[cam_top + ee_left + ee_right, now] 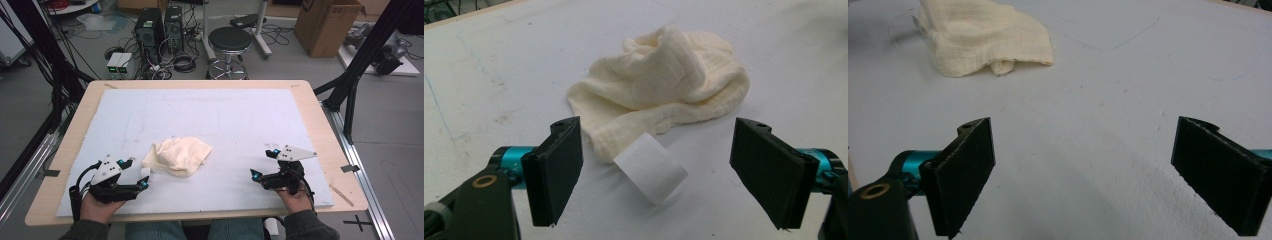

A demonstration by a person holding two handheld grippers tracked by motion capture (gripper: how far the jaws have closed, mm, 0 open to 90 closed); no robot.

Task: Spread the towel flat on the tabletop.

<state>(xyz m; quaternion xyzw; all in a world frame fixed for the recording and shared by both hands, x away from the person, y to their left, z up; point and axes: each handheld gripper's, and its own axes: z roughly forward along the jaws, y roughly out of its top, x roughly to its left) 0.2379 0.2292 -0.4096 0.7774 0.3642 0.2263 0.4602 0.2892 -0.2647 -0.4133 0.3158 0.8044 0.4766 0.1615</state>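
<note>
A crumpled cream cloth (177,155) lies on the white mat (240,115), left of the middle and toward the near edge. From its near corner sticks out a white label (651,167). My left gripper (136,172) rests at the front left, open, its jaws wide apart just short of the cloth (664,85); the label lies between the jaws without touching them. At the front right my right gripper (264,164) is open too, with bare mat between its jaws and the cloth (983,37) well off to its left.
The mat covers a wooden table (330,150) whose edges show all round. Beyond the far edge stand a black stool (229,47), computer towers (159,30) with cables, and a cardboard box (327,25). A black frame post (370,50) rises at the right.
</note>
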